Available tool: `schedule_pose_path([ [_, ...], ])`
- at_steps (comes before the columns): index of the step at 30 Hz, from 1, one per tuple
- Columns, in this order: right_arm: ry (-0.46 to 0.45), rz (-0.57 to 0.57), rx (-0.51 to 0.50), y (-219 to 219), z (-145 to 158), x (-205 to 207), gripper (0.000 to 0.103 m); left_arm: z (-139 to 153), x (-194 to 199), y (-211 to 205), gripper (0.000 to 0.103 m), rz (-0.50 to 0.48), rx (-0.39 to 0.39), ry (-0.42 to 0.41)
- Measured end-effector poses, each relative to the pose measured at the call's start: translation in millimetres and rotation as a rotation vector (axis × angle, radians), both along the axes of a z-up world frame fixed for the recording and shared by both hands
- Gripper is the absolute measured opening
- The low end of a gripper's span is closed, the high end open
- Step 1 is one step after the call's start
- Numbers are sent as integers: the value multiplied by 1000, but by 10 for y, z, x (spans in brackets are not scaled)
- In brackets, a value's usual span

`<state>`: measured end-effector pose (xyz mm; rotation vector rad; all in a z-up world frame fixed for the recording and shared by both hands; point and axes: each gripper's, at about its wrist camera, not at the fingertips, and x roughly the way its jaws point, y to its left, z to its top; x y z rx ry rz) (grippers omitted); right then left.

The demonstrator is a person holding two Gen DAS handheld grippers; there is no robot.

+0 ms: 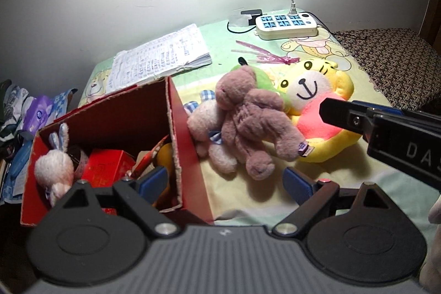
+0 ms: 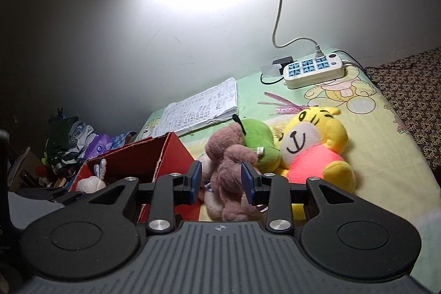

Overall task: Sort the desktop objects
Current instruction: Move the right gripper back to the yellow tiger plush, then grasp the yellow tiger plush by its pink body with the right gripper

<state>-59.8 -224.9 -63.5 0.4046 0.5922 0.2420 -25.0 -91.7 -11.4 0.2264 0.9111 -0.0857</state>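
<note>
A mauve plush bear (image 1: 248, 115) lies on the cloth beside a red cardboard box (image 1: 187, 145). A pale pink plush (image 1: 204, 126) lies under it, with a green plush (image 1: 261, 79) and a yellow tiger plush (image 1: 317, 101) behind. The box holds a pink bunny (image 1: 53, 167), a red packet (image 1: 107, 167) and other items. My left gripper (image 1: 224, 182) is open and empty, straddling the box's right wall. My right gripper (image 2: 222, 181) is open around the mauve bear (image 2: 231, 170), its fingers on either side; it shows from the side in the left wrist view (image 1: 339, 115).
An open notebook (image 1: 160, 59) lies at the back by the wall. A white power strip (image 1: 286, 24) with a cord sits at the back right. A pink ribbon (image 1: 264, 54) lies behind the toys. Clutter (image 1: 35, 109) is piled left of the box. A patterned mat (image 1: 386, 57) lies right.
</note>
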Motion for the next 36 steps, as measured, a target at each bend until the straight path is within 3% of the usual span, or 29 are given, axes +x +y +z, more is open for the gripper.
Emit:
schedule_pose_path([
  [11,38,3,41,-277,-165,36,36,-139,38,-273,94,6,23,53],
  [27,136,-104,117,-635,-446,146,36,-519,284,-578,94,-107,-10,198],
  [32,157,-130,132,-728,-510,171,36,-585,354,-622,94,-136,-37,225],
  [36,136,-153,147,-865,-528,165,36,-618,426,-618,94,-165,-130,236],
])
